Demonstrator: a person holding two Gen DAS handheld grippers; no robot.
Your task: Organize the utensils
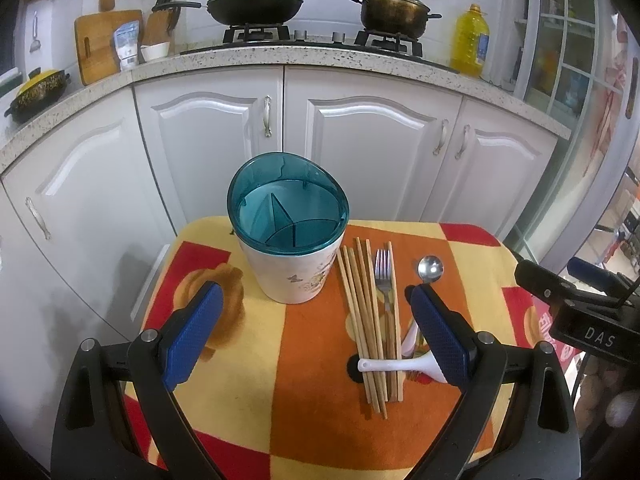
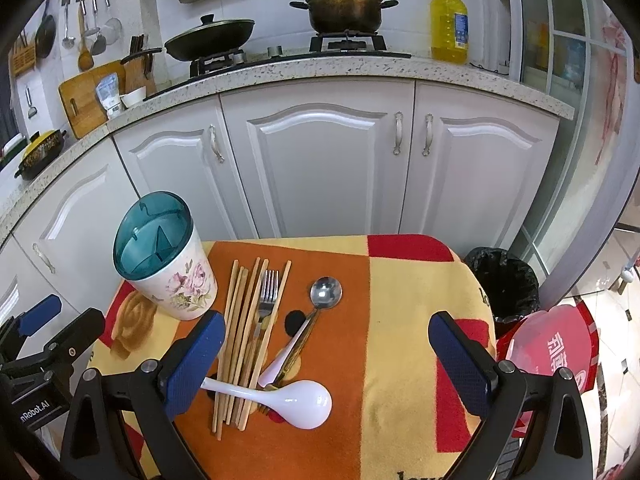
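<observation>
A white floral utensil holder (image 1: 290,258) (image 2: 176,280) with a teal divided rim stands upright and empty at the table's far left. Right of it lie several wooden chopsticks (image 1: 366,320) (image 2: 240,340), a metal fork (image 1: 383,276) (image 2: 267,296), a metal spoon (image 1: 430,269) (image 2: 326,293) and a white plastic spoon (image 1: 394,365) (image 2: 298,398) lying across the chopsticks' near ends. My left gripper (image 1: 316,340) is open and empty, above the table in front of the holder. My right gripper (image 2: 328,364) is open and empty, over the utensils.
The table wears an orange, yellow and red cloth (image 1: 256,360) (image 2: 400,320). White kitchen cabinets (image 1: 360,140) stand behind. A black-lined bin (image 2: 502,284) and a red stool (image 2: 560,344) stand to the table's right. The right gripper's body (image 1: 580,308) shows at right.
</observation>
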